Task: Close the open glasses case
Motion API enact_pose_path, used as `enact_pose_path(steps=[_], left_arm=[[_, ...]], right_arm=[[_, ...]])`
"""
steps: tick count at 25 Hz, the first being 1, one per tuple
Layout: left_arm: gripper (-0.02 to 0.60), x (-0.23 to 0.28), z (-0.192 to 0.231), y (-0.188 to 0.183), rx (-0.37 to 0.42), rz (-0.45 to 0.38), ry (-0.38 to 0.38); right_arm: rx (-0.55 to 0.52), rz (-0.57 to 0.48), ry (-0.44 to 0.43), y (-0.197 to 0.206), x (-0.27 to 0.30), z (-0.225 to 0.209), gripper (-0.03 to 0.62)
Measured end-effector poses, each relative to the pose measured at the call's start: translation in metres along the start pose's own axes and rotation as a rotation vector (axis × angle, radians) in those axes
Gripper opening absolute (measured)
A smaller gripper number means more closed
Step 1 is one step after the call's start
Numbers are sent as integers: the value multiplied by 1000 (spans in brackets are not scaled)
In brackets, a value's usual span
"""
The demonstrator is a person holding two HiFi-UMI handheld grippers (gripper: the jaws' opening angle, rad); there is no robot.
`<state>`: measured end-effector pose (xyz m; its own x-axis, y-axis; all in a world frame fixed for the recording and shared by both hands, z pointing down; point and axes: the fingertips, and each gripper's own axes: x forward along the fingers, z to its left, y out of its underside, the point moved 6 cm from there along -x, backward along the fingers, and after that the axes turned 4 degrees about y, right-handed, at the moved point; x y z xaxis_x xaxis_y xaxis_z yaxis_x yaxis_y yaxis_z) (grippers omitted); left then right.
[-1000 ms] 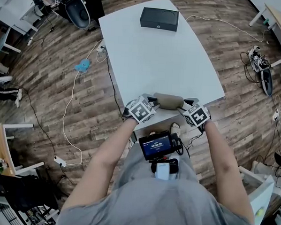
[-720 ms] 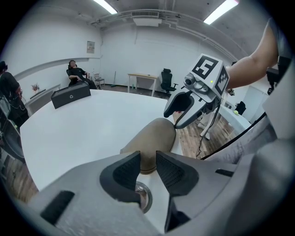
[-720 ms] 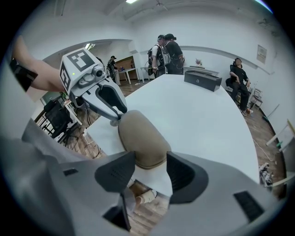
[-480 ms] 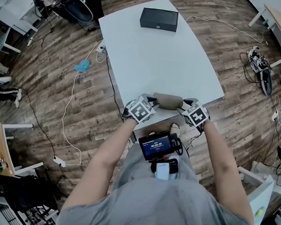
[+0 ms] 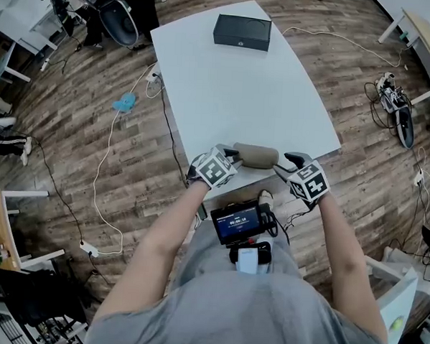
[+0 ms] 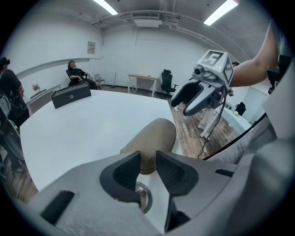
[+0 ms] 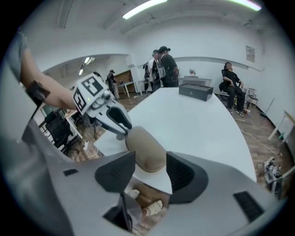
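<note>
White table (image 5: pixel 233 97) on wood-plank floor (image 5: pixel 80 146), with a white cable (image 5: pixel 98 176) trailing over the planks to the left. Black box (image 5: pixel 242 31) sits at the table's far end, well apart from everything else. The room has white walls and strip lights (image 6: pixel 106 7) on the ceiling. Other desks stand round the edges, a few people (image 7: pixel 163 64) stand beyond the table and one is seated by the wall.

Tan glasses case (image 5: pixel 257 155) lies lengthwise at the table's near edge, lid down (looks closed already), between the two grippers.

Left gripper (image 6: pixel 147 168): jaws nearly together, only a narrow slit between the pads. The case's left end sits just past the tips and is wider than the slit, so nothing is held. From the head view the tips look right up against that end, but I can't confirm contact.

Right gripper (image 7: pixel 150 173): jaws wide apart. The case's right end shows in the gap between them with clear space on both sides, so no grip. In the head view its tips sit just beside the case end, at the table edge.
</note>
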<state>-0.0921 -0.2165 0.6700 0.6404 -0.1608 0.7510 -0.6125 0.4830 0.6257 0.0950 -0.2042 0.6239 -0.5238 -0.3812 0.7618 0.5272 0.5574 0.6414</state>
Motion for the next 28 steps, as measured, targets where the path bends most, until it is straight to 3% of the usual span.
enact_pose_path(steps=[5, 7, 12, 17, 22, 28], left_arm=[[117, 0, -5, 4, 21, 12, 3], [117, 0, -3, 4, 20, 10, 3], [115, 0, 2, 4, 34, 15, 10], [114, -5, 1, 2, 42, 11, -1], [115, -24, 1, -3, 18, -93, -39], [115, -81, -16, -1, -87, -330, -63]], right_arm=[[118, -269, -94, -13, -63, 31, 198], [129, -345, -98, -16, -84, 44, 165], [185, -468, -79, -20, -125, 67, 109], [225, -522, -44, -11, -147, 87, 82], [324, -566, -34, 0, -151, 93, 79], [446, -576, -42, 12, -138, 98, 78]])
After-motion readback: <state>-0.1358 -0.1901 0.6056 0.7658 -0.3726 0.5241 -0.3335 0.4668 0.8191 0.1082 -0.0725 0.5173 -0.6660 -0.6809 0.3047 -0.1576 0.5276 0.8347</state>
